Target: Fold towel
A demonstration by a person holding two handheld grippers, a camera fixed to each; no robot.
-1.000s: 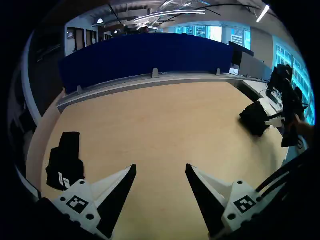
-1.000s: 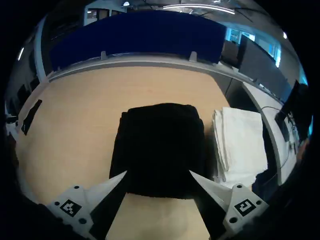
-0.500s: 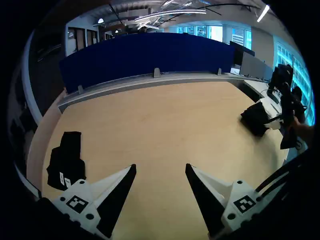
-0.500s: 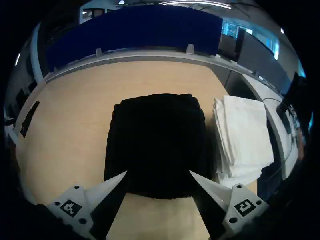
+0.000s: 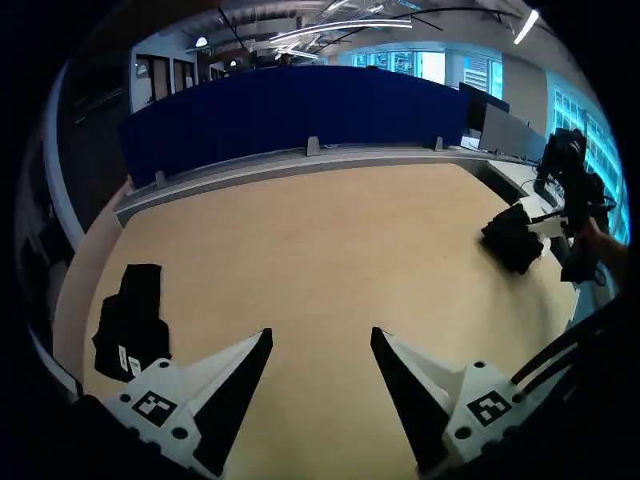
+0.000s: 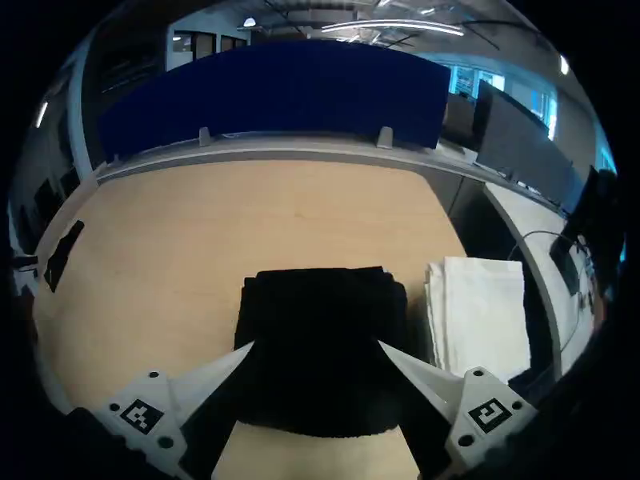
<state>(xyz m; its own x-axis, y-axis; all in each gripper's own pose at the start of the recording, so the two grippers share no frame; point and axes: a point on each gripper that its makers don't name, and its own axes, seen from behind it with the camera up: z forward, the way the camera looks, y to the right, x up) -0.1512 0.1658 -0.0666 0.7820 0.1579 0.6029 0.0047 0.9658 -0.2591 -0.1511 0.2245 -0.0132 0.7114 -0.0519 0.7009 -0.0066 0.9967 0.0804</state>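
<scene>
Wood bench point(image 5: 320, 232) | left tongs point(image 5: 320, 336) spread, empty | right tongs point(image 6: 316, 344) spread, astride folded black towel point(image 6: 320, 304) | white towel point(image 6: 480, 312) beside their right finger

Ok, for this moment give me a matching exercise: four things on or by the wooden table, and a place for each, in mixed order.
Things:
1. folded black towel
2. stack of folded white towels
3. dark blue divider panel
4. small black fabric piece with white tags

Places:
A. upright along the far edge of the light wooden table
B. between the fingers of the right hand-held gripper
C. lying alone near the table's edge, in the left gripper view
D. beside the black towel, by the table's edge

Pairs: 1-B, 2-D, 3-A, 4-C
</scene>
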